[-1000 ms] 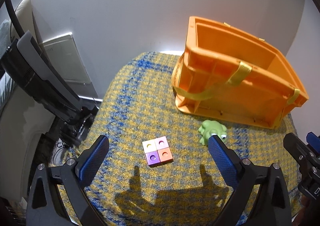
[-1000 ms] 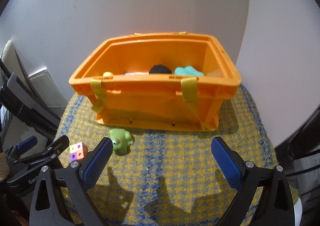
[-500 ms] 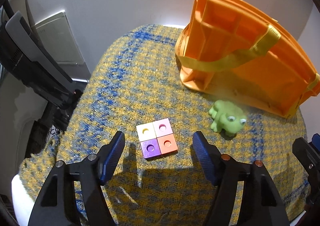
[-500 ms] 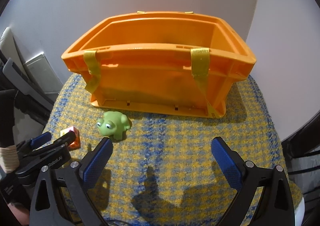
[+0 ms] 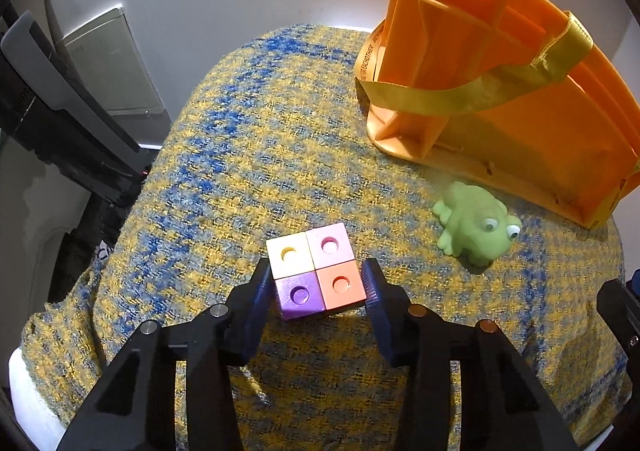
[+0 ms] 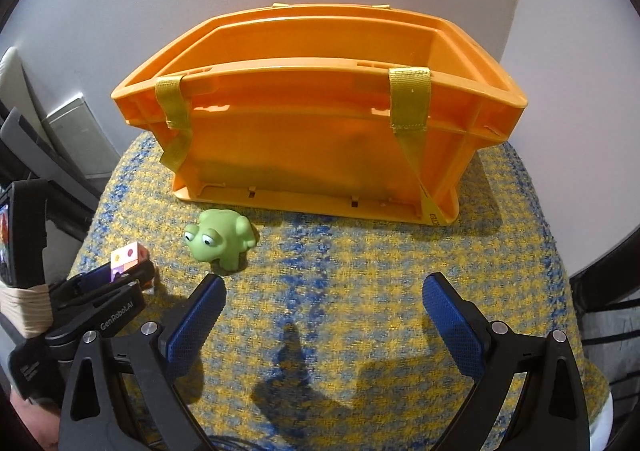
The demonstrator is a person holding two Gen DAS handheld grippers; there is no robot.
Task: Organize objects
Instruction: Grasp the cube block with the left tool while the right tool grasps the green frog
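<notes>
1 label, "GenRobotAI", left tongs [image 6: 120, 279], orange crate [image 6: 320, 139]

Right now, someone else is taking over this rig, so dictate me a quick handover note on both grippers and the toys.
Left gripper: jaws closed onto the sides of the four-colour block, which sits on the woven cloth.
Right gripper: open, holding nothing, hovering over the cloth.
Green frog: on the cloth in front of the orange crate.
Done: block gripped.
Left: lift the block into the crate, probably the frog next.
</notes>
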